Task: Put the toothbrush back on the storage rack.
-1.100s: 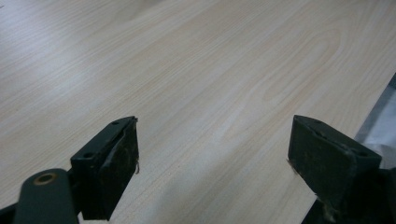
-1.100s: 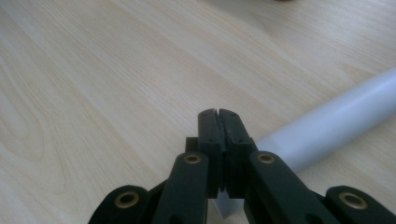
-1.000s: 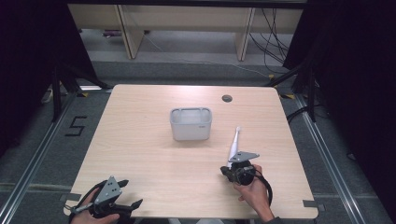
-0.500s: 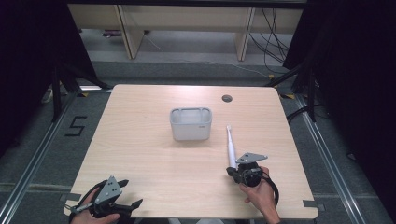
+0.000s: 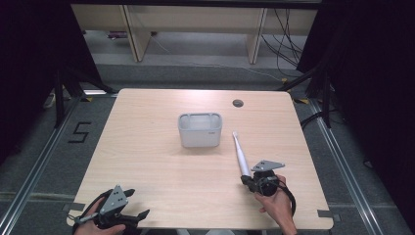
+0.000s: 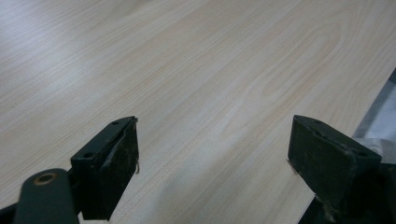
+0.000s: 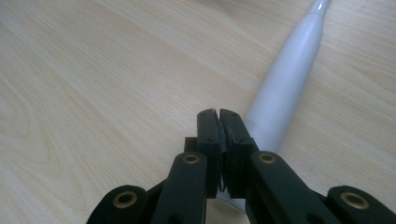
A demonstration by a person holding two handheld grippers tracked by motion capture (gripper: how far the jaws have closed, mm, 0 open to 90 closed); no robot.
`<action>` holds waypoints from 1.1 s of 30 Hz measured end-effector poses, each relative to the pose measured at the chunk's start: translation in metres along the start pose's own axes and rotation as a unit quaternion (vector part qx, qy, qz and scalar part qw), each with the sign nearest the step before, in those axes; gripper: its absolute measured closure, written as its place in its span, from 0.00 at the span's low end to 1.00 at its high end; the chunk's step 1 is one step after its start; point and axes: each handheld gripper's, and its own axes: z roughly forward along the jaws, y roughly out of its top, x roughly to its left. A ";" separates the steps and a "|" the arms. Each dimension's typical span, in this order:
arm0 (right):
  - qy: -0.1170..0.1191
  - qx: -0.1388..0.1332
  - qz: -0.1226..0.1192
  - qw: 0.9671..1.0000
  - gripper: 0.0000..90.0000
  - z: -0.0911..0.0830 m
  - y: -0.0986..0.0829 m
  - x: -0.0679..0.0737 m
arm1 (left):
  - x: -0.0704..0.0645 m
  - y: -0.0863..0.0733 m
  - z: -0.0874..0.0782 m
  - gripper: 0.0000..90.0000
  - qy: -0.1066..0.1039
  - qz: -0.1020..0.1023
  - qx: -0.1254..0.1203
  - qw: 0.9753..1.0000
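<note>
From the high view: white electric toothbrush (image 5: pixel 240 155) lying on the wooden table (image 5: pixel 147 147), just right of the grey container (image 5: pixel 199 129) and slanting away from it toward the near edge, thin head end nearest the container's right wall, thick handle end nearest the right gripper (image 5: pixel 250 180). Right gripper well nearer than the container and to its right, jaw tips at the toothbrush's handle end, grey three-cornered plate on top, right hand (image 5: pixel 276 203) wrapped round the body from below, forearm entering from the bottom edge. Left gripper (image 5: pixel 139 216) far nearer than the container and to its left, at the table's near-left corner, held low in the left hand (image 5: pixel 95 223), jaws pointing right along the near edge. From the left gripper view: both black jaws set wide apart with bare wood grain between them, table edge just past the right-hand jaw. From the right gripper view: jaws pressed together with only a thin slit between the pads, toothbrush passing under and just right of the closed tips, its thick end disappearing beneath the linkage, its shaft running up and away to the upper right; cannot tell whether anything sits pinched between the pads
</note>
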 end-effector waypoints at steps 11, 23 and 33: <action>-0.003 0.005 0.007 1.000 0.97 -0.001 0.000 -0.003 | -0.001 0.000 0.001 0.18 0.001 -0.001 -0.004 1.000; -0.008 0.009 0.017 1.000 0.97 -0.003 0.000 -0.005 | -0.003 0.000 0.002 0.18 0.001 -0.015 -0.012 1.000; -0.008 0.010 0.019 1.000 0.92 -0.004 0.004 -0.002 | -0.001 0.001 -0.001 0.18 -0.001 0.002 0.003 1.000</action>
